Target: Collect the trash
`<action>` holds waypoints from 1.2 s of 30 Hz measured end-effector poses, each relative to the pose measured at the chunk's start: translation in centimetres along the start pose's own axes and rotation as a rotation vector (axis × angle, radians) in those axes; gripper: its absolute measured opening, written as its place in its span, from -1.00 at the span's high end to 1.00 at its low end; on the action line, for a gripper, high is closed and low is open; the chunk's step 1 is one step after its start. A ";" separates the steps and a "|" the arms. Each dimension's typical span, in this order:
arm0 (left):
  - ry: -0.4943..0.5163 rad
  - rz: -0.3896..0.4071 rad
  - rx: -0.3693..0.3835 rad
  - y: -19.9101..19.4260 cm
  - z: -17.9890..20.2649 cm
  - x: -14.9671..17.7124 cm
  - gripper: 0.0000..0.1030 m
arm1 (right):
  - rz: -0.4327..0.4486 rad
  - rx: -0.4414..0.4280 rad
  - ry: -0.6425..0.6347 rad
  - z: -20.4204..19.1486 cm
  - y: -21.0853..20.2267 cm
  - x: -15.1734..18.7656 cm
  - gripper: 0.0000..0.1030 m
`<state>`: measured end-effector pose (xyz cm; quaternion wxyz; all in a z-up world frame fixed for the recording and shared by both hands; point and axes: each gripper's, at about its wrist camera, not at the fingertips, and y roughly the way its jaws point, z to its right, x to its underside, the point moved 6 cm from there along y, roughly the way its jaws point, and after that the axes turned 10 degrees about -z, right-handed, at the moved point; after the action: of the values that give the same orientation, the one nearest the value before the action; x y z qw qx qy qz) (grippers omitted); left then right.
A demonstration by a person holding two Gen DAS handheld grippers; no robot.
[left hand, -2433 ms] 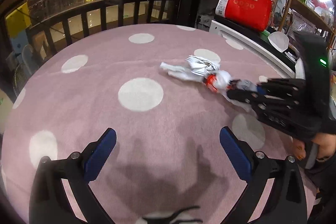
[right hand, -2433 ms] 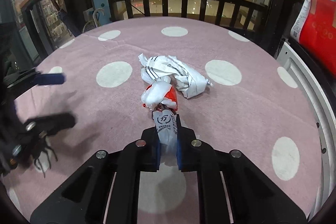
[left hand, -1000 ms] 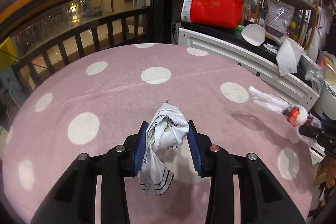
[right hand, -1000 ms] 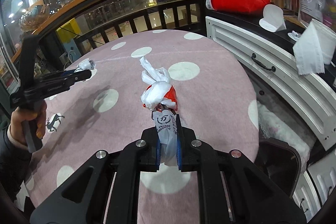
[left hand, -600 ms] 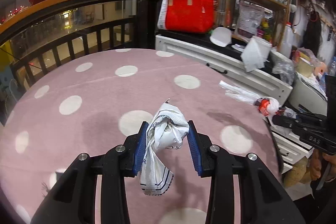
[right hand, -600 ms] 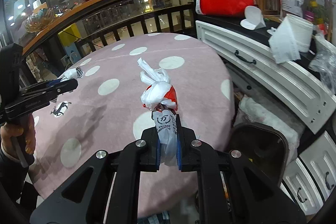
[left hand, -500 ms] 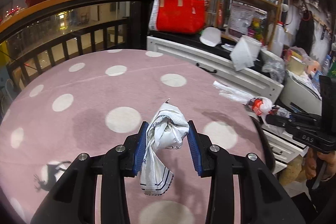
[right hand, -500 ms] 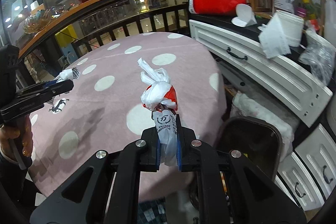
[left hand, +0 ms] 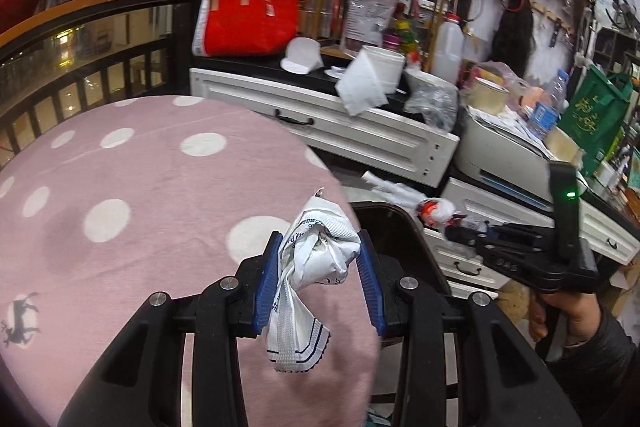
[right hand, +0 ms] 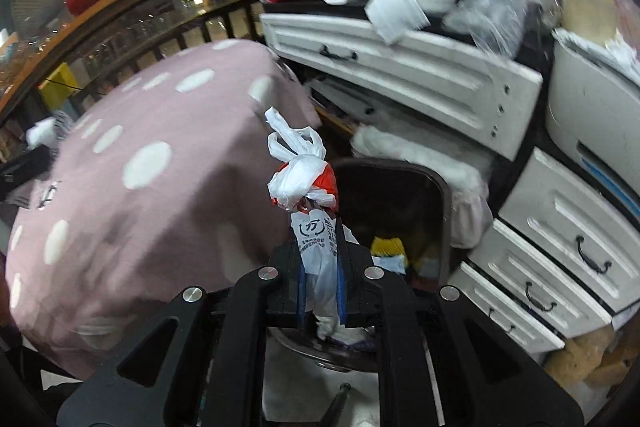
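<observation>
One pink polka-dot table [left hand: 160,187] filling the left of both views, biggest thing here. One white drawer cabinet [right hand: 400,67] running behind it, cluttered on top. One red bag [left hand: 248,15] up on that cabinet. One dark trash bin [right hand: 396,195] on the floor between table edge and cabinet, something yellow visible inside.

Two pieces of trash, both off the table and in the air. One crumpled white wrapper [left hand: 320,251] with dark print, clamped between the blue pads of the left gripper [left hand: 320,283], loose tail dangling below the fingers, over the table's right edge. One knotted white-and-red plastic bag [right hand: 304,183], pinched by its printed neck in the right gripper [right hand: 320,279], jaws nearly together on the thin plastic, knot poking up above the fingertips, directly in front of the bin's opening.

Two grippers, both angled downward. From the left view, right gripper out to the side near the cabinet drawers, one hand [left hand: 568,315] wrapped around its handle, dark sleeve behind, green light glowing on the body.
</observation>
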<state>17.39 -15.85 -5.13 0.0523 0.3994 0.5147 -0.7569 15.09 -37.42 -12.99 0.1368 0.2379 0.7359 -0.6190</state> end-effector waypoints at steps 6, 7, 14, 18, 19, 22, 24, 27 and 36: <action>0.042 -0.029 0.052 1.7 3.6 0.1 0.29 | -0.095 -0.001 0.088 2.9 5.8 1.2 0.77; 0.049 -0.034 0.059 2.0 4.1 0.2 0.29 | -0.108 -0.003 0.100 3.2 6.6 1.4 0.77; 0.086 -0.100 0.098 4.8 7.1 1.2 0.29 | -0.190 0.027 0.138 4.3 11.5 3.2 0.59; 0.108 -0.139 0.105 6.4 8.4 2.0 0.29 | -0.177 0.027 0.156 4.7 11.7 3.7 -0.06; 0.113 -0.148 0.107 6.7 8.7 2.2 0.29 | -0.172 0.030 0.154 4.7 11.4 3.7 -0.08; 0.131 -0.167 0.110 7.7 9.4 2.6 0.29 | -0.150 0.049 0.149 5.2 10.3 3.5 -0.09; 0.138 -0.183 0.115 8.5 9.8 2.9 0.29 | -0.126 0.073 0.146 5.6 8.9 3.2 -0.24; 0.143 -0.218 0.129 10.1 10.4 3.2 0.28 | -0.077 0.109 0.156 6.7 6.7 2.9 -0.32; 0.141 -0.309 0.128 15.5 11.8 4.0 0.29 | 0.037 0.179 0.211 9.9 0.6 2.9 -0.47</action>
<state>15.82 -31.39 -17.39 -0.1262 0.3702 0.5231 -0.7572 11.97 -46.45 -16.87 0.0482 0.3262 0.6834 -0.6513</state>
